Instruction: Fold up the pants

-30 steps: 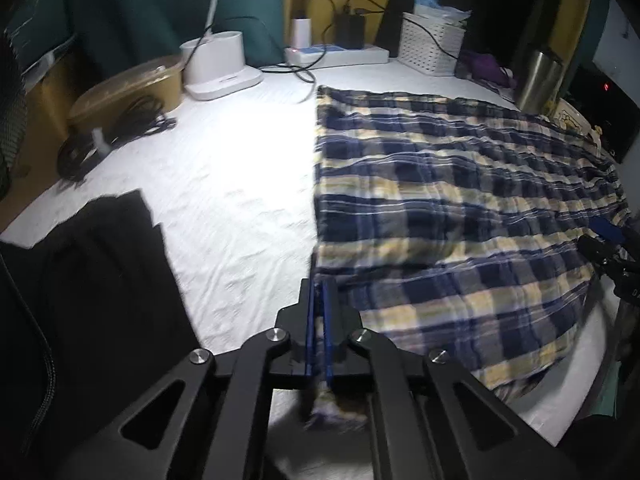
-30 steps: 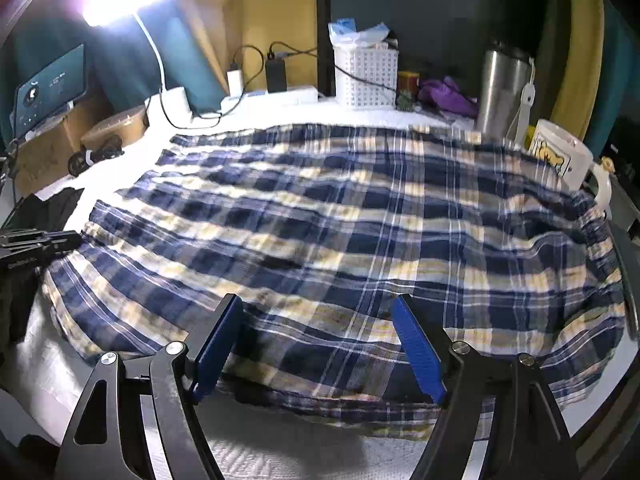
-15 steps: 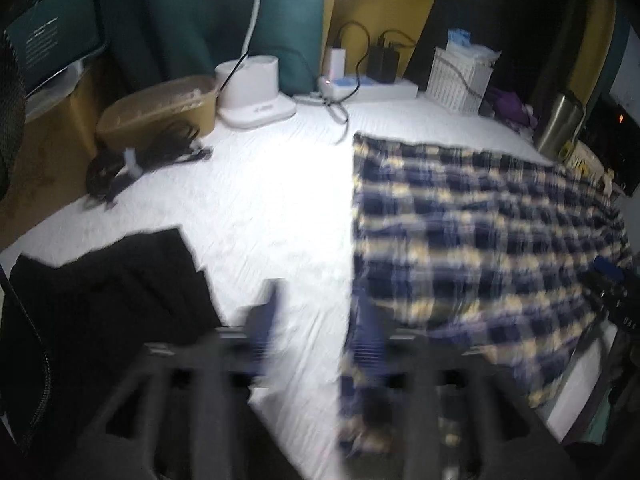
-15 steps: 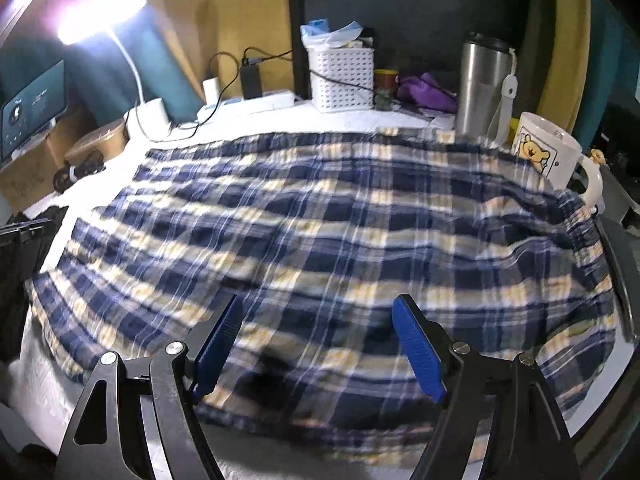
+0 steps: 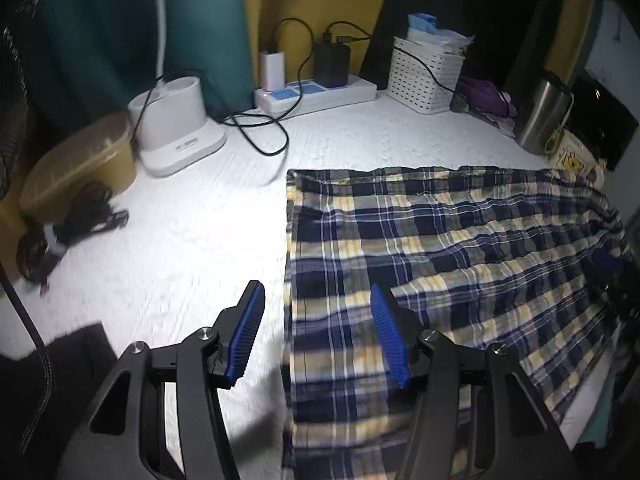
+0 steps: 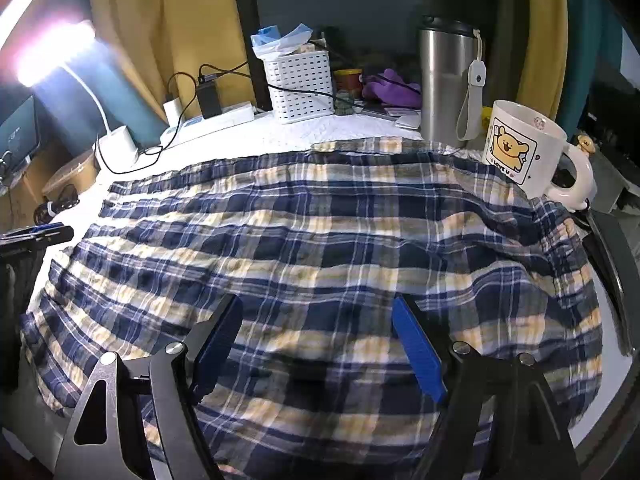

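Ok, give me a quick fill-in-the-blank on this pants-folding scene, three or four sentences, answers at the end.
1. The pants have a ____ pattern.
2. The mug shows a cartoon ____.
3. The left gripper is ____, with nothing between its pads.
4. The chargers are plugged into a white ____ beside the basket.

Answers: plaid; bear; open; power strip

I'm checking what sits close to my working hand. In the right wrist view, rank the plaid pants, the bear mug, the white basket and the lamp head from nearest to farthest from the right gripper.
1. plaid pants, directly under the right gripper.
2. bear mug, right, at the pants' far edge.
3. white basket, centre back, behind the pants.
4. lamp head, far upper left.
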Action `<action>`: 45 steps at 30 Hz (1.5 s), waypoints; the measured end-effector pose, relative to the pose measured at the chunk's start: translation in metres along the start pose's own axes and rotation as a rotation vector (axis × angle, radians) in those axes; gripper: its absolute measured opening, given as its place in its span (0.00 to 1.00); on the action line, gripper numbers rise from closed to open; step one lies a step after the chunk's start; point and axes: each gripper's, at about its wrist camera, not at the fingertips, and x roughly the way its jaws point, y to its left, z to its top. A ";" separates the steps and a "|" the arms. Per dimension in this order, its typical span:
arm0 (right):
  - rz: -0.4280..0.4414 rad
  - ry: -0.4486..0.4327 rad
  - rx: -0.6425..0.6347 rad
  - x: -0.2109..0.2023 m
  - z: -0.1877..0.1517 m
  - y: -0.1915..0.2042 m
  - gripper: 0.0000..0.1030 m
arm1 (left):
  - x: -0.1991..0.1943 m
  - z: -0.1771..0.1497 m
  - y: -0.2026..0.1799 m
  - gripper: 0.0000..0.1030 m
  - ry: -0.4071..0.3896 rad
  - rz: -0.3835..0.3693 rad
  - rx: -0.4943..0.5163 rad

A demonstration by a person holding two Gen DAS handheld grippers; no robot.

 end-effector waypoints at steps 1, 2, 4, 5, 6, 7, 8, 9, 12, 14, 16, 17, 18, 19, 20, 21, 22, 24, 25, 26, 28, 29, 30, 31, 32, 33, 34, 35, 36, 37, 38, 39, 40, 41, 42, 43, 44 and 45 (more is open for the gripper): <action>0.002 -0.001 0.004 0.000 0.001 -0.002 0.76 | 0.003 0.002 0.000 0.53 0.005 0.000 0.008; 0.003 -0.003 0.009 0.001 0.002 -0.004 0.76 | 0.007 0.003 -0.001 0.53 0.015 0.003 0.021; -0.002 -0.007 0.020 0.001 0.006 -0.009 0.76 | 0.014 0.006 -0.003 0.53 0.030 0.000 0.040; -0.002 -0.009 0.023 0.002 0.008 -0.012 0.76 | 0.019 0.007 -0.004 0.51 0.042 0.002 0.043; -0.003 -0.013 0.021 0.002 0.010 -0.014 0.76 | 0.024 0.007 -0.003 0.49 0.056 0.003 0.042; -0.008 -0.016 0.022 0.003 0.011 -0.016 0.76 | 0.027 0.007 -0.002 0.49 0.064 0.003 0.039; -0.018 -0.015 0.032 0.005 0.012 -0.021 0.76 | 0.031 0.007 -0.001 0.48 0.071 0.003 0.033; -0.024 -0.012 0.040 0.008 0.013 -0.024 0.76 | 0.034 0.006 -0.001 0.48 0.077 0.000 0.029; -0.038 0.001 0.058 0.015 0.014 -0.034 0.76 | 0.038 0.004 -0.002 0.40 0.082 -0.003 0.038; -0.037 0.008 0.060 0.018 0.013 -0.037 0.76 | 0.038 0.003 -0.004 0.23 0.070 0.005 0.054; -0.037 0.013 0.054 0.021 0.014 -0.036 0.76 | 0.037 0.004 -0.004 0.06 0.060 0.024 0.049; -0.036 0.015 0.050 0.023 0.014 -0.036 0.76 | 0.037 0.005 -0.002 0.05 0.057 0.023 0.041; -0.034 0.016 0.048 0.024 0.015 -0.036 0.76 | 0.037 0.006 0.000 0.03 0.055 0.023 0.028; -0.032 0.017 0.048 0.024 0.015 -0.036 0.76 | 0.038 0.007 0.002 0.03 0.054 0.025 0.020; -0.028 0.019 0.049 0.025 0.015 -0.037 0.76 | 0.039 0.007 0.003 0.03 0.053 0.029 0.016; -0.027 0.021 0.050 0.026 0.016 -0.038 0.76 | 0.041 0.008 0.003 0.03 0.052 0.033 0.013; -0.026 0.027 0.051 0.029 0.017 -0.039 0.76 | 0.041 0.009 0.004 0.03 0.048 0.043 0.009; -0.028 0.043 0.053 0.032 0.018 -0.040 0.77 | 0.042 0.011 0.005 0.03 0.043 0.083 0.014; -0.032 0.050 0.050 0.034 0.018 -0.040 0.77 | 0.043 0.013 0.006 0.03 0.039 0.095 0.014; -0.038 0.059 0.048 0.035 0.020 -0.040 0.77 | 0.043 0.014 0.006 0.03 0.037 0.100 0.014; -0.042 0.071 0.061 0.038 0.023 -0.041 0.77 | 0.044 0.014 0.005 0.02 0.040 0.103 0.025; -0.043 0.080 0.078 0.037 0.026 -0.043 0.77 | 0.044 0.015 0.005 0.02 0.041 0.103 0.024; -0.046 0.081 0.090 0.036 0.028 -0.043 0.77 | 0.042 0.016 0.005 0.03 0.041 0.101 0.016; -0.048 0.075 0.098 0.033 0.031 -0.043 0.77 | 0.039 0.019 0.006 0.03 0.037 0.100 0.006; -0.050 0.062 0.097 0.029 0.035 -0.042 0.77 | 0.035 0.022 0.007 0.03 0.025 0.097 -0.003; -0.052 0.052 0.092 0.027 0.039 -0.040 0.77 | 0.029 0.027 0.007 0.03 0.007 0.091 -0.009; -0.052 0.045 0.084 0.025 0.044 -0.038 0.77 | 0.026 0.030 0.006 0.03 -0.005 0.085 -0.008; -0.049 0.039 0.074 0.024 0.049 -0.035 0.77 | 0.023 0.034 0.004 0.03 -0.018 0.078 -0.004; -0.044 0.033 0.060 0.025 0.055 -0.030 0.77 | 0.021 0.039 0.002 0.03 -0.029 0.062 0.006; -0.040 0.035 0.047 0.028 0.060 -0.027 0.77 | 0.022 0.043 -0.002 0.03 -0.034 0.043 0.022; -0.042 0.040 0.034 0.033 0.066 -0.024 0.77 | 0.024 0.046 -0.006 0.03 -0.034 0.030 0.041; -0.048 0.043 0.034 0.038 0.071 -0.024 0.77 | 0.028 0.049 -0.010 0.03 -0.029 0.021 0.062; -0.049 0.046 0.041 0.041 0.075 -0.025 0.77 | 0.035 0.052 -0.015 0.03 -0.017 0.009 0.083; -0.049 0.049 0.056 0.046 0.079 -0.028 0.77 | 0.041 0.054 -0.018 0.03 -0.007 -0.005 0.095; -0.059 0.061 0.081 0.053 0.084 -0.034 0.77 | 0.048 0.056 -0.020 0.03 0.007 -0.019 0.099; -0.065 0.069 0.095 0.057 0.086 -0.037 0.77 | 0.056 0.058 -0.021 0.03 0.026 -0.027 0.096; -0.066 0.079 0.110 0.062 0.088 -0.042 0.77 | 0.062 0.059 -0.022 0.03 0.042 -0.036 0.089; -0.058 0.093 0.123 0.069 0.091 -0.046 0.77 | 0.069 0.060 -0.021 0.03 0.060 -0.052 0.075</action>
